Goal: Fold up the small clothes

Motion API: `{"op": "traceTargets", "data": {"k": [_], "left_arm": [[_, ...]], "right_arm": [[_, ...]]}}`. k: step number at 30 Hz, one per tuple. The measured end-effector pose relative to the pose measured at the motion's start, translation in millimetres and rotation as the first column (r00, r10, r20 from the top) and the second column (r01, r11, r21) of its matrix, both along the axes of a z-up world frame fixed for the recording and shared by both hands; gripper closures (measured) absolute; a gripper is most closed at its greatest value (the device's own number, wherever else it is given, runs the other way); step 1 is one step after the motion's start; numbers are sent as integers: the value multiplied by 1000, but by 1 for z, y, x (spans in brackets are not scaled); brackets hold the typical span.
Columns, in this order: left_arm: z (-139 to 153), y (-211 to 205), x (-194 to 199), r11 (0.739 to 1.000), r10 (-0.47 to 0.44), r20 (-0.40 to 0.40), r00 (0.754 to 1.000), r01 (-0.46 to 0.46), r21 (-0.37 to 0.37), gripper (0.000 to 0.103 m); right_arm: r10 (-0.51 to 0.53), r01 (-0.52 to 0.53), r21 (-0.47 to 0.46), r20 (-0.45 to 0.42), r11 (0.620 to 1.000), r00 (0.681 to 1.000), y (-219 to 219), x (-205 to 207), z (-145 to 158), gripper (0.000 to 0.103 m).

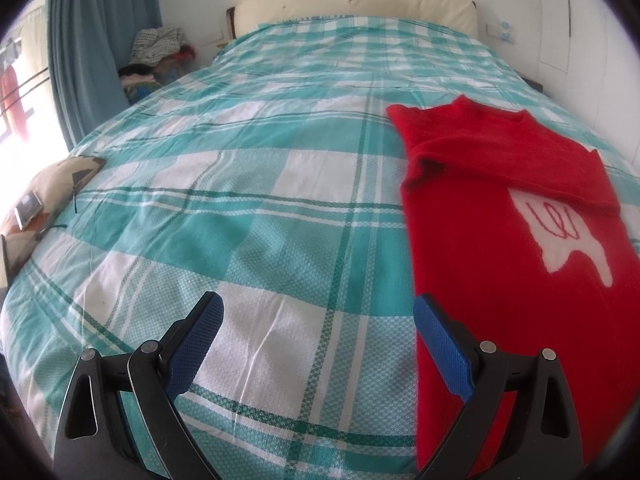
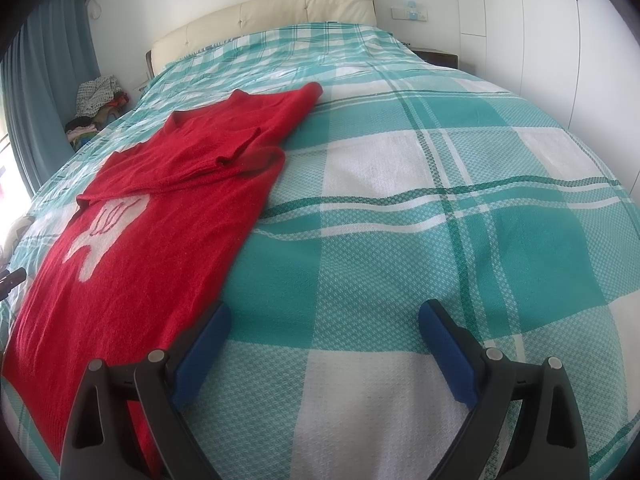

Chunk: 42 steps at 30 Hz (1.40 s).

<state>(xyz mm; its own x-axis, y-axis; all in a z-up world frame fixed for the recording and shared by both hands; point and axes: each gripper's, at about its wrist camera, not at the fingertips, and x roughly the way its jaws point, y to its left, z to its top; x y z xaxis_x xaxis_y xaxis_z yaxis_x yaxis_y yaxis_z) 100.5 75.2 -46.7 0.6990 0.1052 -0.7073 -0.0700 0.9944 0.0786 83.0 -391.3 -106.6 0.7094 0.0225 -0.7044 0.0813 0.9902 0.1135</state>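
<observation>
Left wrist view shows the left tongs (image 1: 318, 322) spread wide and released, holding nothing, poised over the teal and white plaid bedspread (image 1: 248, 184). Their right blue pad (image 1: 440, 354) sits at the near left edge of the red sweater (image 1: 516, 248), which lies flat on the bed with both sleeves folded across its chest and a white motif (image 1: 568, 236) on the front. The right wrist view has the right tongs (image 2: 325, 326) equally wide apart and empty, with the left blue pad (image 2: 202, 354) just beside the sweater's right edge and the rest of the tongs above bare bedspread. Beyond the sweater stands a cream headboard (image 2: 264, 14), with a heap of clothes (image 2: 98, 102) beside the bed near blue curtains (image 1: 92, 40). A patterned cushion (image 1: 48, 192) rests at the bed's left edge.
</observation>
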Motion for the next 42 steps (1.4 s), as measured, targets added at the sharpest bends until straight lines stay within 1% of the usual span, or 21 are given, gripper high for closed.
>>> {"op": "traceTargets", "data": {"k": [4, 10, 24, 42], "left_arm": [[2, 3, -2, 1000, -3, 6, 1000, 3, -20, 6], [1, 2, -1, 999, -8, -9, 1000, 7, -35, 6], [-10, 2, 7, 999, 3, -62, 998, -6, -39, 6], [-14, 2, 9, 999, 6, -88, 996, -9, -38, 6]], "right_arm": [[-3, 3, -11, -1, 1000, 1000, 1, 0, 0, 8], [-5, 5, -19, -2, 1000, 1000, 3, 0, 1, 8], [-4, 4, -21, -4, 1000, 1000, 3, 0, 0, 7], [-4, 3, -22, -6, 1000, 1000, 4, 0, 0, 7]]}}
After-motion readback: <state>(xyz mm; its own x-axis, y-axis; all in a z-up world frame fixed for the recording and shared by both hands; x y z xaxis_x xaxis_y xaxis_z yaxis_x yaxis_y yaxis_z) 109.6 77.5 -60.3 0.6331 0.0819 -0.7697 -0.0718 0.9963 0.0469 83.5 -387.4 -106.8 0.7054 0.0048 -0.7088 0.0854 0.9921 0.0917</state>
